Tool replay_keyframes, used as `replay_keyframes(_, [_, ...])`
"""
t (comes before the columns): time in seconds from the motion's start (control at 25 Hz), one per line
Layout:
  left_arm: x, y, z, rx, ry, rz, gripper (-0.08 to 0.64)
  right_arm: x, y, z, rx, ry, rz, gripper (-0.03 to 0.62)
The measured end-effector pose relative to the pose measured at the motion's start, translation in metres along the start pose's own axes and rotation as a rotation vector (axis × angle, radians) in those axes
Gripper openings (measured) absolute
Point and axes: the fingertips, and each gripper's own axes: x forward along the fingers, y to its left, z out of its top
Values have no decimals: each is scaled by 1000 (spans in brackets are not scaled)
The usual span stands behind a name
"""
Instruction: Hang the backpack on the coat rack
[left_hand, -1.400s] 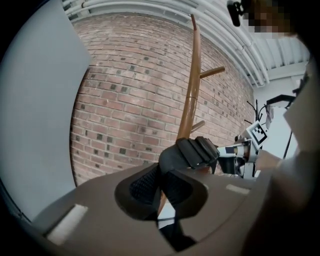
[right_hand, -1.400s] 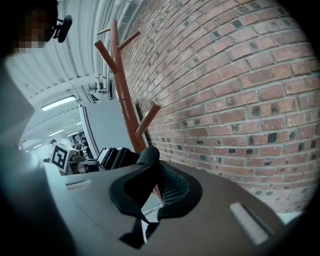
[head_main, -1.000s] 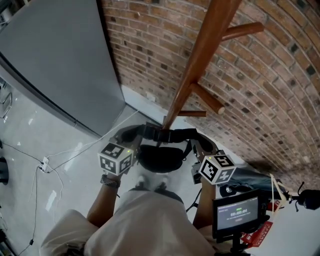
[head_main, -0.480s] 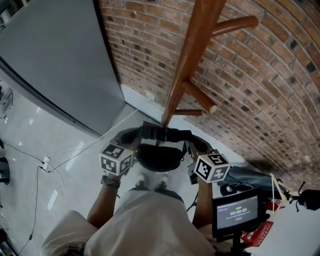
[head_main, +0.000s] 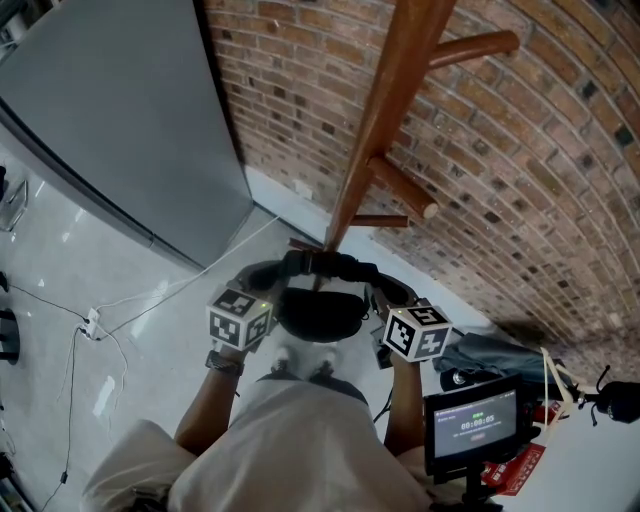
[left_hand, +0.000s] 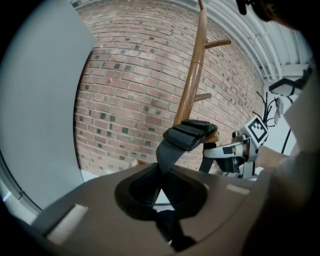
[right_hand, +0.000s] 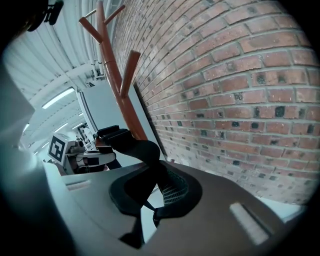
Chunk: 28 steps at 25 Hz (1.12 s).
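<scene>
Left gripper (head_main: 258, 298) first: its jaws are pinched together on a grey shoulder strap (left_hand: 167, 152), which runs up out of them to a padded black section (left_hand: 192, 132) in front of the wooden pole. The right gripper (head_main: 386, 312) is closed just as tight on the other strap (right_hand: 142, 150), a black one that curls up and over from between its jaws toward the left gripper. Low at my right in the head view is a small screen (head_main: 473, 424) on a stand, and the person's light trousers (head_main: 300, 420) fill the bottom of the picture. Between the two grippers I see the backpack (head_main: 320, 312) as a dark rounded bulk hanging from those straps, its padded tops arching above it from one gripper to the other. It sits low by the foot of the coat rack (head_main: 385, 130), beneath every peg I can see and hooked on none. Whether the padding touches the pole I cannot tell. Above it a short peg (head_main: 405, 190) sticks out, with a longer peg (head_main: 478, 45) higher up. Behind the rack stands a brick wall (head_main: 520, 200). A grey panel (head_main: 110, 130) stands to its left, and a white cable (head_main: 170, 290) trails over the pale floor (head_main: 50, 260).
</scene>
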Motion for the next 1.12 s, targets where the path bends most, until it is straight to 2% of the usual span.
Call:
replay_keyframes(0.52, [12,-20,-21,12,45,-61,5,17,5,-42,22,87,4,8])
replay_keyframes(1.12, [31,-30,-36,47,85,-102,5,44,25,-65,-14,166,48,8])
